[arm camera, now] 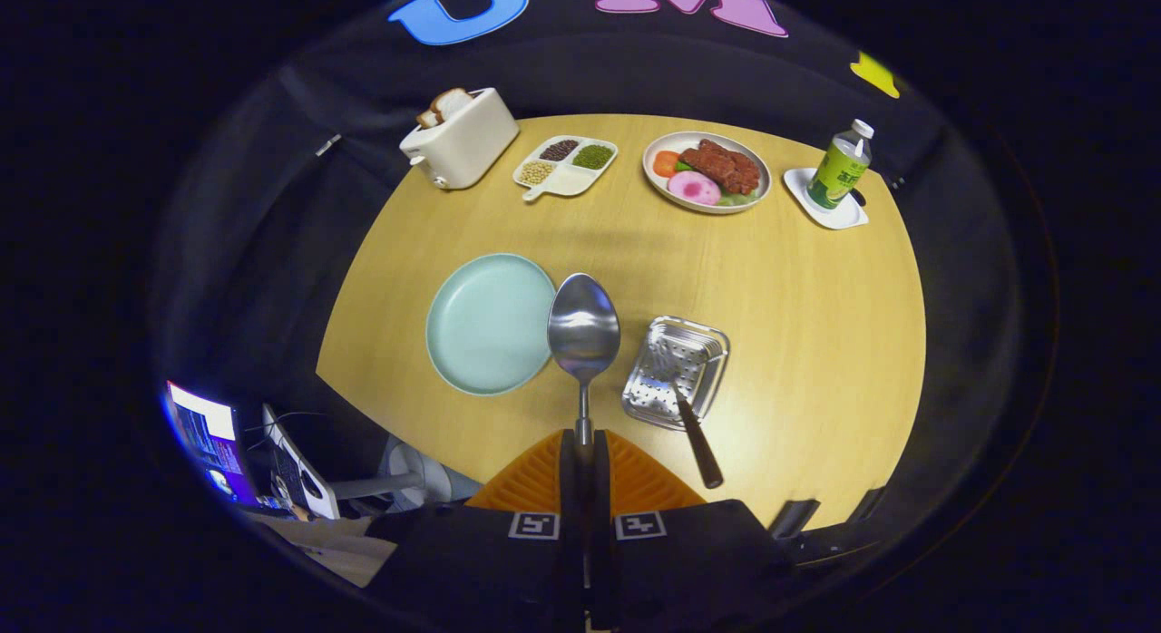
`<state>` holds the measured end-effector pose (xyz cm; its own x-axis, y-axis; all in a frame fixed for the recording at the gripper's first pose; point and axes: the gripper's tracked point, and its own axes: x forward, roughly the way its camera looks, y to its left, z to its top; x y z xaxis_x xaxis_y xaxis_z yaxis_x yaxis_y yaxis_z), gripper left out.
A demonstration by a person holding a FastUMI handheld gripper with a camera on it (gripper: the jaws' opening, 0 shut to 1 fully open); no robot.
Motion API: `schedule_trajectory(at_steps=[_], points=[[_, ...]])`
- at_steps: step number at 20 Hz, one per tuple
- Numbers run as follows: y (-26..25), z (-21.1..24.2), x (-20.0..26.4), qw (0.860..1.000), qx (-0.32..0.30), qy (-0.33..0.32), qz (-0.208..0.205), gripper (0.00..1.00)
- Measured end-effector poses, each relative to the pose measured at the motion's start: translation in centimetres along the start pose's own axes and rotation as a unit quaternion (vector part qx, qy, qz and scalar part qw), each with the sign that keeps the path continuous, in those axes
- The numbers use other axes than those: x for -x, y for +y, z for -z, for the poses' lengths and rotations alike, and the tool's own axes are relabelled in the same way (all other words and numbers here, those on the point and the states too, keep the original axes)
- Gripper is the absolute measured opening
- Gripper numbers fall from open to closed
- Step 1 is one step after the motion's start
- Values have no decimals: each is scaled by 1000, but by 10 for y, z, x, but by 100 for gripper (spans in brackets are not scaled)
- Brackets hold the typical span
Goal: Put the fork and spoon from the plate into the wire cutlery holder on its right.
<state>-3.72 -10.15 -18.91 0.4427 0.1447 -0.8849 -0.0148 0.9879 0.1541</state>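
One steel spoon | clamped in tongs | round plate bare

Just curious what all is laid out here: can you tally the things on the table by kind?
Cutlery: 2, the spoon gripped between the fingers, and the fork in the wire holder
Plates and trays: 4, light blue plate, food plate, divided tray, small white tray
Holder: 1
Toaster: 1
Bottle: 1
Total: 9
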Motion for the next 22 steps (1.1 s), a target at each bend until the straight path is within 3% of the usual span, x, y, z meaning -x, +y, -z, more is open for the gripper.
schedule_trajectory(at_steps=[7, 16, 22], points=[[-37, 8, -5, 997, -28, 72, 7, 7], [-44, 15, -41, 978, -83, 191, 12, 8], [-50, 18, -54, 970, -89, 224, 21, 8]])
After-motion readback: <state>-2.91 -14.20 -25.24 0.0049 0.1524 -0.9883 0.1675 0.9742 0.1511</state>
